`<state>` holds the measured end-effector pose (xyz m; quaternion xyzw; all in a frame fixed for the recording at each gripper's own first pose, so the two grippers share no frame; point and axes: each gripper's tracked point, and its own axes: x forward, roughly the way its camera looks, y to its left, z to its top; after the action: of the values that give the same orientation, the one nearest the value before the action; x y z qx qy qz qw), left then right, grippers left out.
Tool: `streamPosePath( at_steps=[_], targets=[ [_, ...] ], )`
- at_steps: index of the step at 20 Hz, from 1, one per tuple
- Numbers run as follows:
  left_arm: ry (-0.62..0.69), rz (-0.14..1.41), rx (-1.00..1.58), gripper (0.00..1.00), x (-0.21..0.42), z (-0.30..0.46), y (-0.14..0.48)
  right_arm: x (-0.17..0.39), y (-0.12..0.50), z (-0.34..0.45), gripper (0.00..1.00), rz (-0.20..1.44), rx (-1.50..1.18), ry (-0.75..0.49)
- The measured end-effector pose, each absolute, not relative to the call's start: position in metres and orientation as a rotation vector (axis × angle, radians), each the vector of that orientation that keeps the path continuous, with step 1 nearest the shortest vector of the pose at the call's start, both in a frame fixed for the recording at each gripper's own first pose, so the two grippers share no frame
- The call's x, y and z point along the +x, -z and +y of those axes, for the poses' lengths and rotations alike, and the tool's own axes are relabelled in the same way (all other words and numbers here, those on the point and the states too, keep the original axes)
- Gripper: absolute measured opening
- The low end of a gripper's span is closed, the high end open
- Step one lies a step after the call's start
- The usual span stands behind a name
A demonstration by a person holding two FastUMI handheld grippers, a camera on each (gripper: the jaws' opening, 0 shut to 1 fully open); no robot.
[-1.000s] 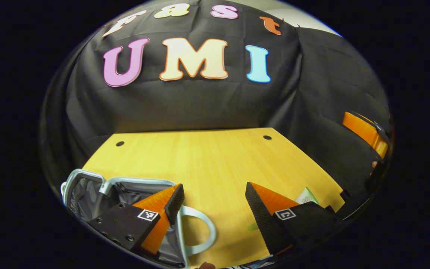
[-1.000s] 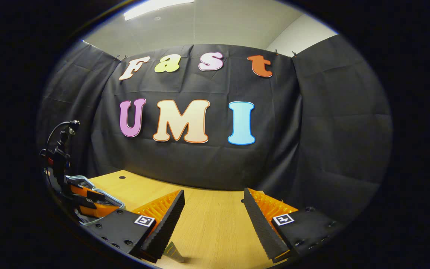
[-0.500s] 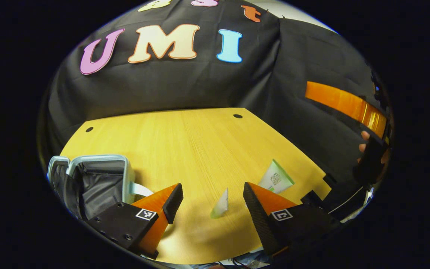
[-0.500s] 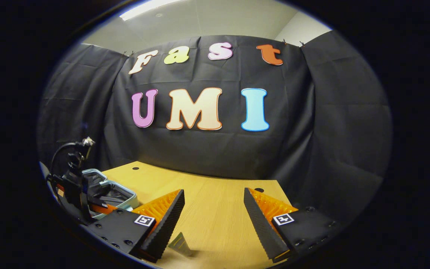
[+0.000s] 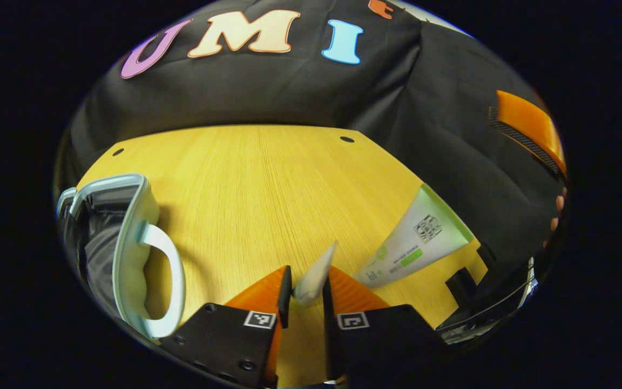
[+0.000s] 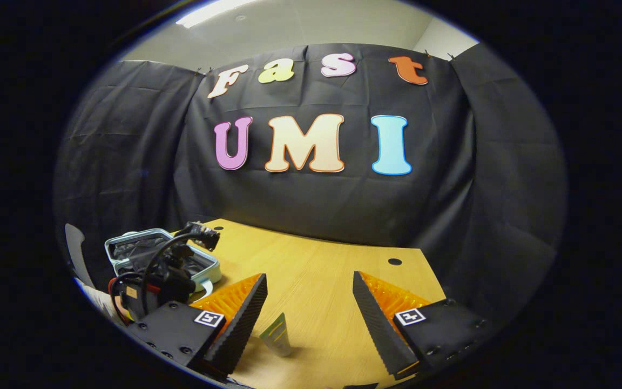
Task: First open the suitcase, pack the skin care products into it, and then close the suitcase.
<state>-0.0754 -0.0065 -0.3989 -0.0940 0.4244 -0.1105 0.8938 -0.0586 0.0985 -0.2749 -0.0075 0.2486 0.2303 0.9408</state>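
Both fingers [image 5: 285, 289] pinch small tube [image 5: 316, 270] — upright.

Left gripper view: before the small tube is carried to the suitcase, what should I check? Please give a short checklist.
1. left tongs shut on small tube: ok.
2. suitcase open: ok.
3. small tube lifted off table: cannot tell.
4. Path over the table to the suitcase free: ok.
5. large tube packed: not ok, it lies on the table.
6. right tongs open and holding nothing: ok.
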Motion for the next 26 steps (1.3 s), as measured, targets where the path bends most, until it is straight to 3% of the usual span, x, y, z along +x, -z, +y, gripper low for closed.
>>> streamPosePath(
  at_steps=[3,5,9,19,22,26],
  targets=[
    [0.208,0.869,-0.237,0.13,-0.074,-0.002,0.389,-0.07,0.291,0.099,1.0,0.518,-0.044,-0.481],
    [0.193,0.859,-0.232,0.13,-0.072,0.004,0.372,-0.082,0.309,0.102,0.96,0.548,-0.052,-0.492],
    [0.155,0.815,-0.205,0.13,-0.067,0.028,0.326,-0.098,0.343,0.111,0.99,0.608,-0.045,-0.509],
    [-0.061,0.752,-0.166,0.13,-0.104,0.106,0.243,-0.122,0.442,0.134,0.99,0.767,-0.057,-0.547],
    [-0.109,0.765,-0.159,0.13,-0.119,0.134,0.24,-0.113,0.452,0.138,0.43,0.791,-0.071,-0.529],
    [-0.176,0.794,-0.15,0.13,-0.133,0.174,0.242,-0.114,0.444,0.146,0.32,0.854,-0.059,-0.533]
  ],
)
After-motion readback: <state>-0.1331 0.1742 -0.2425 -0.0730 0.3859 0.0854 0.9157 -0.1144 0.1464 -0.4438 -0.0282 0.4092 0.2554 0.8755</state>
